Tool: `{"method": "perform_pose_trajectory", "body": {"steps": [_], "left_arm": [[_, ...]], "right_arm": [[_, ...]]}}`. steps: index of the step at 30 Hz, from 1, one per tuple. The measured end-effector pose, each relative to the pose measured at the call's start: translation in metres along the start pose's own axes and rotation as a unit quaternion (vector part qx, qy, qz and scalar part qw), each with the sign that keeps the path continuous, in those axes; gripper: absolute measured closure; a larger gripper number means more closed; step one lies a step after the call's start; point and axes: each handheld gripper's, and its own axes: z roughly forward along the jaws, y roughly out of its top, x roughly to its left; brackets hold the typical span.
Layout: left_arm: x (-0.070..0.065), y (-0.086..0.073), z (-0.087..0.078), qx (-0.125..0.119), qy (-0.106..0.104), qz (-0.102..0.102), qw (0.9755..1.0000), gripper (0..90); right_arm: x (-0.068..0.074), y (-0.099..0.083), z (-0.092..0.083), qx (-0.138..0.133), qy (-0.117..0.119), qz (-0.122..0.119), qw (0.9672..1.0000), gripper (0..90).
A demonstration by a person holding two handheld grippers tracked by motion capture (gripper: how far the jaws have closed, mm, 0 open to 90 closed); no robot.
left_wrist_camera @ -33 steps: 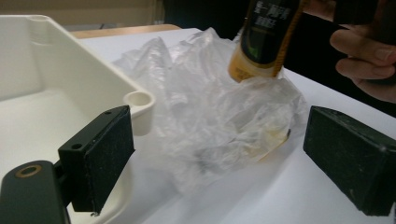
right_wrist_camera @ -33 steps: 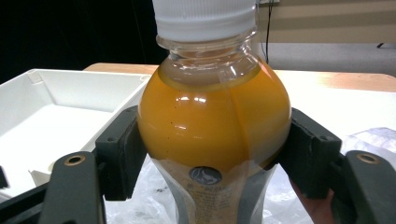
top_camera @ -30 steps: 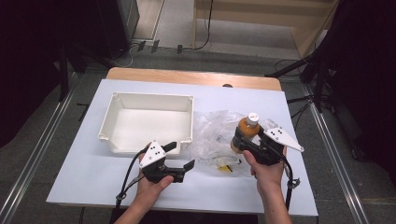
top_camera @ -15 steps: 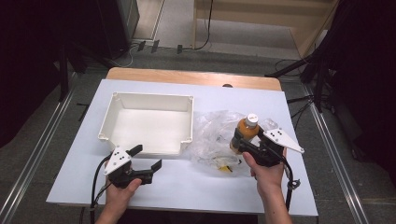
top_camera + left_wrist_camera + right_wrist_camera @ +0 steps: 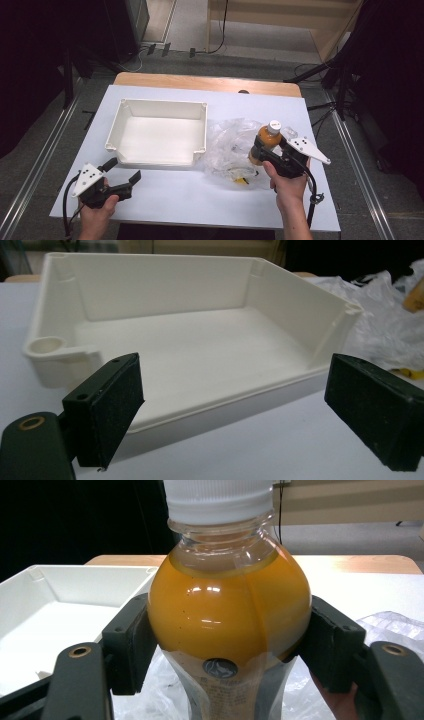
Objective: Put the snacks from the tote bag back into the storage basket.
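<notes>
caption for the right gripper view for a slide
Right tool clamps an orange drink bottle above the white tray.

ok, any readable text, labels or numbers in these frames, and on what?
No readable text anywhere.
Bottle label: a round dark emblem and small print below it, too blurred to read.
Tray, plastic bag, grippers: no markings to be seen.

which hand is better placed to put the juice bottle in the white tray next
Right, most likely. The right gripper is shut on the orange juice bottle, upright beside the white tray. The left gripper is open, holds nothing, and sits at the tray's near left corner.
</notes>
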Motion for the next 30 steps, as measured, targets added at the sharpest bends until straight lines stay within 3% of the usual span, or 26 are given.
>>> {"method": "perform_pose_trajectory", "body": {"steps": [4,9,12,18,30], "left_arm": [[0.009,-0.002,-0.002,0.001,0.012,0.0,0.9999,9.0],[0.012,-0.003,-0.001,0.005,0.009,0.002,0.9999,9.0],[0.014,-0.003,-0.001,0.003,0.01,-0.002,0.9999,9.1],[0.016,-0.003,-0.005,-0.002,0.026,-0.004,0.9996,9.0],[0.022,-0.008,-0.004,0.0,0.029,-0.014,0.9995,9.0]], "right_arm": [[0.005,0.006,0.004,-0.001,-0.014,-0.007,0.9999,30.9],[0.012,0.013,0.008,-0.004,-0.015,-0.006,0.9999,30.9],[0.019,0.019,0.011,-0.003,-0.017,-0.017,0.9997,30.9],[0.032,0.029,0.01,-0.013,-0.006,-0.024,0.9996,30.9],[0.051,0.039,0.021,-0.014,0.009,-0.035,0.9992,30.8]]}}
